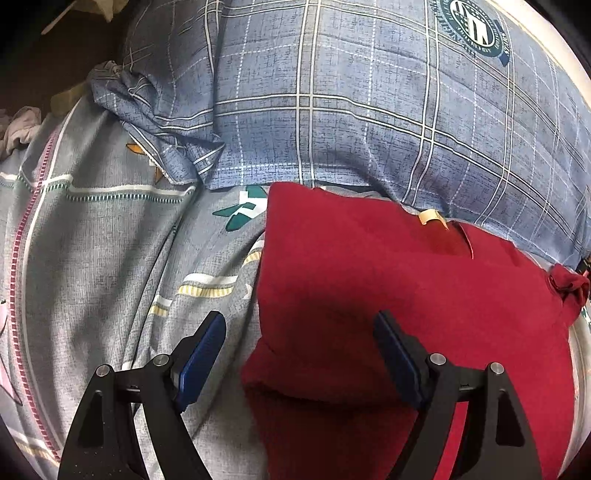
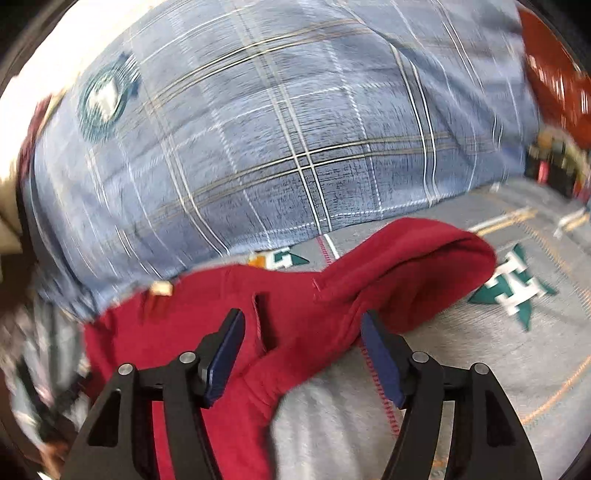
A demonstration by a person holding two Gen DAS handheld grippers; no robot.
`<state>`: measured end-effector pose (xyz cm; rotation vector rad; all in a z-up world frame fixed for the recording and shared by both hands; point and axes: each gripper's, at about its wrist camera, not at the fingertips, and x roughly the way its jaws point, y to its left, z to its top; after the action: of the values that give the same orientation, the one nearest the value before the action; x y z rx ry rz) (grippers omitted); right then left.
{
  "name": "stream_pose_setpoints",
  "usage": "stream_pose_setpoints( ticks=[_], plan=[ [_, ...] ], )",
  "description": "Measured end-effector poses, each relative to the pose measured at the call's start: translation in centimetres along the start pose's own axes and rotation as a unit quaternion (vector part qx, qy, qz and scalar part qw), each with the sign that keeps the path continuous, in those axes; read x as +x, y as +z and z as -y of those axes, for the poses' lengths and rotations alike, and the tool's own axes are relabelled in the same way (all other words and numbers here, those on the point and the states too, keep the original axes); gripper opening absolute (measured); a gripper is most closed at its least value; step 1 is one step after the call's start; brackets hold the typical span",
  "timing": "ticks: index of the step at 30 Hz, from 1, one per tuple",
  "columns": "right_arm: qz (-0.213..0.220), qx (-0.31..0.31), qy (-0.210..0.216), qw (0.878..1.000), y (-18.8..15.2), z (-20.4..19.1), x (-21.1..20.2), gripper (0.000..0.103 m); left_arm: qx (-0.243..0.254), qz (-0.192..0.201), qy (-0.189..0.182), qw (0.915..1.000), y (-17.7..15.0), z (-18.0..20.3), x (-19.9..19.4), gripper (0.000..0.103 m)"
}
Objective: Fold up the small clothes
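A dark red garment (image 1: 388, 280) lies partly folded on the grey patterned bedsheet (image 1: 92, 258), with a small cream label (image 1: 430, 217) at its far edge. My left gripper (image 1: 301, 325) is open, its jaws wide apart above the garment's left edge, holding nothing. In the right wrist view the same red garment (image 2: 303, 306) lies with a sleeve or folded flap (image 2: 424, 258) reaching right. My right gripper (image 2: 303, 325) is open just above the cloth, empty. That view is motion-blurred.
A large blue plaid pillow (image 1: 369, 92) with a round crest (image 1: 472, 26) lies right behind the garment; it also fills the right wrist view (image 2: 277, 129). Crumpled pale clothes (image 1: 18, 129) sit at the far left. Teal emblems (image 2: 513, 288) mark the sheet.
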<state>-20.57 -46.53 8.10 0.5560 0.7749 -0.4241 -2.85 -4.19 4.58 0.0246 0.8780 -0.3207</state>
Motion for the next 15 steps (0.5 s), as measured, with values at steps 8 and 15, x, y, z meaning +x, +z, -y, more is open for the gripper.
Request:
stream_pose_setpoints(
  ticks=[8,15],
  plan=[
    [-0.034,0.065,0.014,0.997,1.3,1.1,4.0,0.062,0.006,0.0,0.005,1.0,0.2,0.4,0.3,0.082],
    [-0.062,0.126,0.016,0.99,1.3,3.3,7.1,0.028,0.0,0.0,0.004,1.0,0.4,0.3,0.4,0.082]
  ],
)
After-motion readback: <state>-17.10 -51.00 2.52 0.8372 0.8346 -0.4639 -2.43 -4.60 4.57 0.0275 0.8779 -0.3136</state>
